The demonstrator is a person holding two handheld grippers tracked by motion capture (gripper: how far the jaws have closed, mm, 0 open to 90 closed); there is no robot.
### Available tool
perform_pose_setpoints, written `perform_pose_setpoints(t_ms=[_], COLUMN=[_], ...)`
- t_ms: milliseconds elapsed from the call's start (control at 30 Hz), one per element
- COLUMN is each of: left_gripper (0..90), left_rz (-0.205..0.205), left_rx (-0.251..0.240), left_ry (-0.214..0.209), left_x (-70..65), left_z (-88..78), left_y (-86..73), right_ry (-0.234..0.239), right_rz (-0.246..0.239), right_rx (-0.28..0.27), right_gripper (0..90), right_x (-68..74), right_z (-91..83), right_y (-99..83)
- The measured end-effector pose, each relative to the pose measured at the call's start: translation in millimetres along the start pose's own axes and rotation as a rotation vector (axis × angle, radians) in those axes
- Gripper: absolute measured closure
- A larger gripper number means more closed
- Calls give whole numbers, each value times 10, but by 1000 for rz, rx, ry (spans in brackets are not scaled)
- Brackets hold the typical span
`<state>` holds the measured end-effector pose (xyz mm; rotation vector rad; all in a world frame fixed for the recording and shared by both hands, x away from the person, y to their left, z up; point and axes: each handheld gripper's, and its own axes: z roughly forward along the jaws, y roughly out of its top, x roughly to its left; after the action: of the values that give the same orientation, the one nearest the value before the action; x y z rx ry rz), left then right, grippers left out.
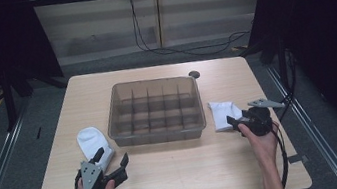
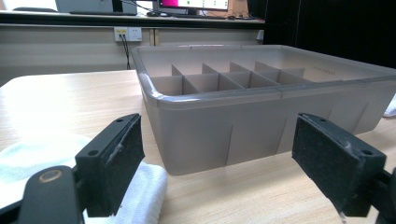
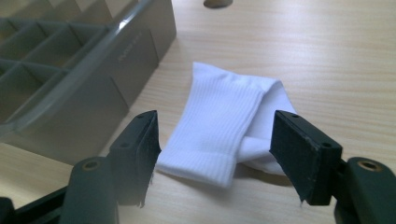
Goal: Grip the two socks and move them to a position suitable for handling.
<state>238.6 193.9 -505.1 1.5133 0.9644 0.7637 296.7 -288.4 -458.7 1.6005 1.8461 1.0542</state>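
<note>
A grey see-through bin [image 1: 153, 82] with several compartments stands at the table's middle. A white sock [image 1: 91, 138] lies left of it. My left gripper [image 1: 112, 156] is open just in front of that sock, one pad over the sock's edge [image 2: 144, 191], facing the bin wall [image 2: 210, 126]. A folded white sock [image 1: 222, 113] lies right of the bin. My right gripper [image 1: 237, 118] is open at its near edge. In the right gripper view the folded sock [image 3: 219, 116] lies flat on the table between and beyond the jaws [image 3: 219, 154], with neither pad pressing on it.
A small dark round disc [image 1: 194, 74] sits on the table behind the bin's far right corner. Bare wood stretches in front of the bin between my hands. Black cables trail on the floor beyond the far edge.
</note>
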Motion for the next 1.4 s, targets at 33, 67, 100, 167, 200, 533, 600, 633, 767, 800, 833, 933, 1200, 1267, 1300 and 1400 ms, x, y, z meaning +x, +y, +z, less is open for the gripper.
perform_pose_setpoints(t_ms=[33, 67, 100, 167, 200, 533, 600, 633, 767, 800, 833, 933, 1200, 1267, 1300, 1400], left_gripper=[163, 163, 163, 163, 163, 163, 163, 163, 162, 162, 162, 162, 162, 162, 162, 163], left_rz=[-1, -1, -1, 0, -2, 5, 4, 3, 4, 3, 1, 4, -17, -11, -13, -9], left_rx=[-1, 0, -1, 0, 1, -1, -1, -4, -3, -4, -4, -4, -27, -23, -25, -14], left_ry=[-2, 0, 0, -1, 3, 9, 6, 6, 2, 3, 1, 3, 16, 5, 5, 9], left_x=[2, 1, 1, 1, 1, 0, -1, -2, 0, -1, -3, -2, 8, 9, 5, 4], left_z=[1, 0, -1, 0, 0, -5, -6, -5, -7, -7, -7, -10, -27, -25, -23, -20], left_y=[0, 0, 0, 0, 0, -1, -1, -1, -1, -2, -2, -2, -10, -10, -10, -7], right_ry=[-3, 0, 0, -1, -16, 22, 14, 11, 1, 1, 8, -23, -23, -40, -47, -93], right_rz=[-1, -4, 4, 2, 9, 2, -8, -17, 2, 2, 11, -10, -42, -45, -56, -54], right_rx=[25, 51, 69, 107, 172, 430, 496, 523, 568, 568, 585, 635, 679, 698, 702, 708], right_gripper=[318, 314, 305, 269, 226, 261, 276, 261, 261, 261, 255, 245, 252, 242, 228, 225], right_x=[-28, -68, -90, -147, -186, -271, -269, -282, -309, -309, -314, -295, -255, -247, -242, -191], right_z=[27, 65, 88, 156, 231, 494, 595, 644, 766, 766, 797, 898, 991, 1015, 1033, 1059], right_y=[33, 72, 95, 150, 208, 498, 558, 575, 598, 598, 602, 616, 606, 587, 568, 565])
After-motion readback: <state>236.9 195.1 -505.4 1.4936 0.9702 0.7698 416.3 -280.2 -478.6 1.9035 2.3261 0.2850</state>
